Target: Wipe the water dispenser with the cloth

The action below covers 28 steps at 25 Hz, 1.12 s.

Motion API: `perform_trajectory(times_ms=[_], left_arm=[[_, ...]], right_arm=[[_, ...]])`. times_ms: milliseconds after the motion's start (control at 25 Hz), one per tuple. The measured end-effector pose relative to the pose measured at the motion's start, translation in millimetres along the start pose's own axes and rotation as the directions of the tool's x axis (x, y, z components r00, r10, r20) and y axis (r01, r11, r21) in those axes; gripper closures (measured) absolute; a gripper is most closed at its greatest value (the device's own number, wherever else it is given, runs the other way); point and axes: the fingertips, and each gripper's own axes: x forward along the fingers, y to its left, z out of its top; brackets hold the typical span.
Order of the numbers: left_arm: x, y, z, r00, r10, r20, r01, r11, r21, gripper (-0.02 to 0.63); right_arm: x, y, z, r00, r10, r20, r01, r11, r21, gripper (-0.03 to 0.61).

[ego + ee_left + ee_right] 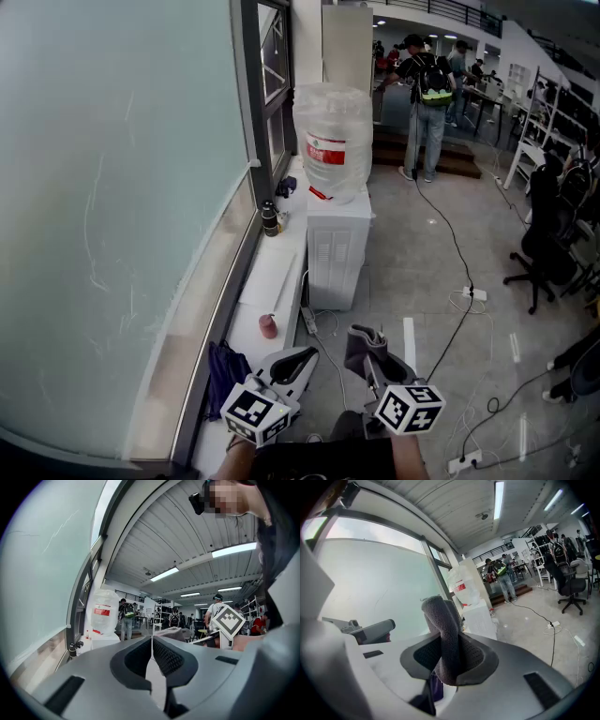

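The white water dispenser (336,248) stands against the window ledge some way ahead, with a clear bottle (332,141) bearing a red label on top. It also shows small in the left gripper view as the dispenser (102,640) and in the right gripper view as the dispenser (479,618). My right gripper (367,341) is shut on a grey cloth (444,634), which sticks up between its jaws; the cloth (364,342) shows in the head view too. My left gripper (305,358) is shut with nothing in it, jaws touching (152,654). Both are low, well short of the dispenser.
A white ledge (272,272) runs along the frosted window and carries a dark bottle (270,218) and a pink cup (269,326). A dark cloth heap (225,370) lies by the ledge. Cables and a power strip (473,293) cross the floor. People (424,94) stand further back; an office chair (544,248) is at right.
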Motion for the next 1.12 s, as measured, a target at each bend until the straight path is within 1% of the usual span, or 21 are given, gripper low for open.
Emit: perform_trajectory(times_ms=[280, 440, 600, 760, 880, 960, 1120], left_arm=[[11, 7, -6, 1.000, 0.011, -0.014, -0.011, 1.000, -0.015, 0.589], [22, 17, -12, 0.999, 0.014, -0.030, -0.015, 0.999, -0.031, 0.589], [40, 33, -18, 0.999, 0.024, -0.048, -0.026, 0.999, -0.041, 0.589], [67, 61, -22, 0.997, 0.034, -0.071, -0.036, 0.999, -0.029, 0.589], [95, 90, -21, 0.995, 0.047, -0.090, -0.050, 0.998, -0.034, 0.589], [118, 111, -17, 0.994, 0.059, -0.095, -0.062, 0.997, -0.036, 0.589], [169, 149, -1, 0.992, 0.069, -0.102, -0.070, 0.997, -0.012, 0.589]], right_arm=[[9, -12, 9, 1.000, -0.004, 0.029, 0.003, 0.999, 0.048, 0.479], [22, -20, 6, 1.000, -0.003, 0.009, 0.003, 0.999, 0.046, 0.477], [47, -30, 9, 1.000, 0.007, -0.014, -0.007, 0.999, 0.054, 0.477], [86, -47, 23, 1.000, 0.003, -0.019, -0.002, 0.997, 0.075, 0.477], [122, -59, 35, 0.999, 0.024, -0.044, -0.020, 0.997, 0.080, 0.477], [147, -68, 48, 0.997, 0.038, -0.064, -0.033, 0.997, 0.074, 0.477], [196, -95, 79, 0.995, 0.041, -0.086, -0.035, 0.997, 0.072, 0.477]])
